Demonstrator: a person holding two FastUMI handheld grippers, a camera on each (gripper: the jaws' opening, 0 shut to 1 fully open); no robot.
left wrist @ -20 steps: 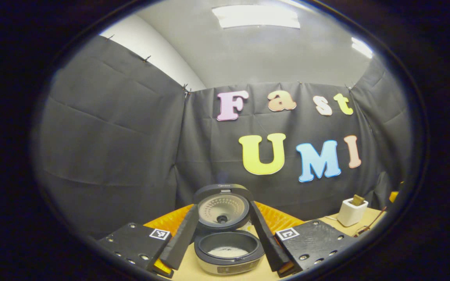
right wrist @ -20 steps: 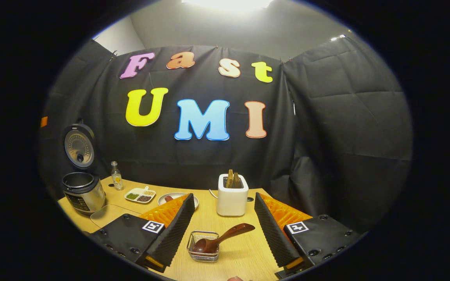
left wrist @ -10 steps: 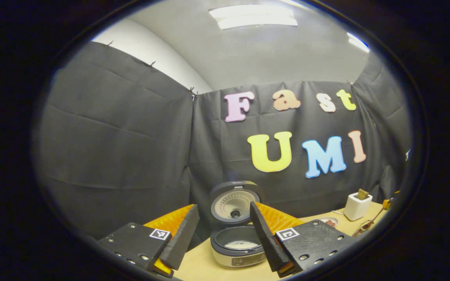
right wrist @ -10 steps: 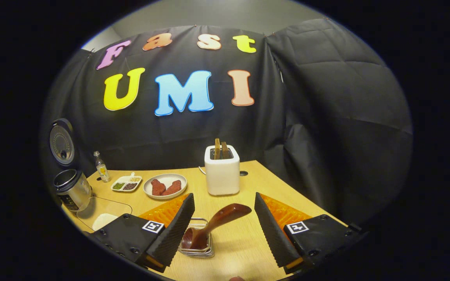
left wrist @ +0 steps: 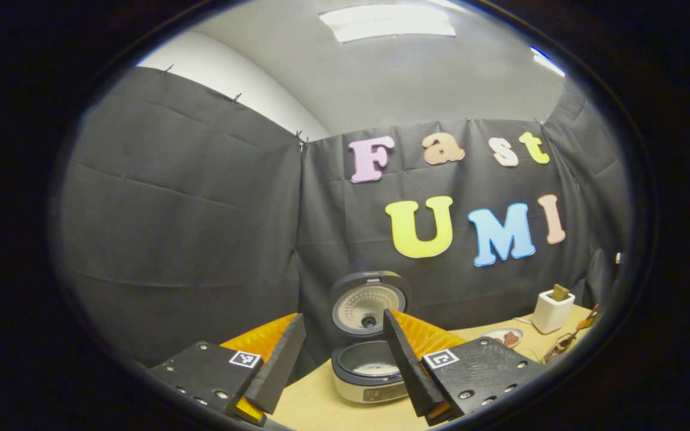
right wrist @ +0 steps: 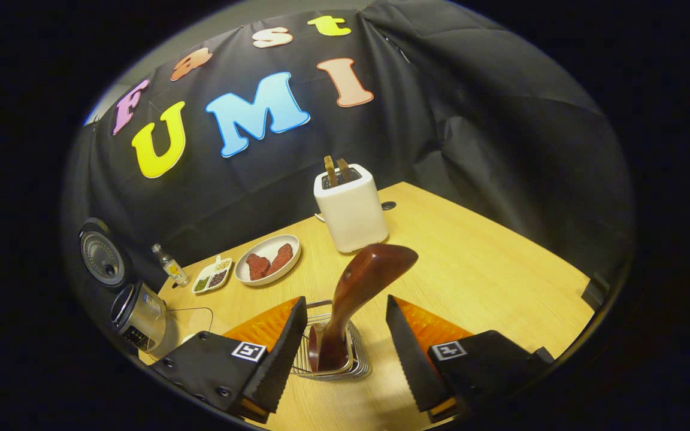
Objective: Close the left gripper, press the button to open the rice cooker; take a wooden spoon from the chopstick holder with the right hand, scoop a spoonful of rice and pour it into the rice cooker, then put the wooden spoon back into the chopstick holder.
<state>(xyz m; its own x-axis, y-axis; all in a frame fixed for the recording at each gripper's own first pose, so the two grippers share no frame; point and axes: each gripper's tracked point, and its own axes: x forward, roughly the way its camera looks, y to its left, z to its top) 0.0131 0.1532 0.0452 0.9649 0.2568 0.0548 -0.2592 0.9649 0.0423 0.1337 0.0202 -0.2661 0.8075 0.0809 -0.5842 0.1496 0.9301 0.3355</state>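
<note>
Rice cooker [left wrist: 371, 365] lid already up, the right gripper [right wrist: 345, 347] has dropped in, jaws spread and ungrasping, straddling the wooden spoon [right wrist: 357, 293] in its chopstick holder [right wrist: 330, 359] for the pickup.

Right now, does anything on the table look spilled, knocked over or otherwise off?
Nothing stands out. The rice cooker stands upright with its lid up, the wooden spoon leans in the chopstick holder between the open right tongs, and no spill shows on the table.

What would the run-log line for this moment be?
cooker: lid open | spoon: standing in holder | right gripper: open, astride spoon, no contact | left gripper: open, empty
</note>
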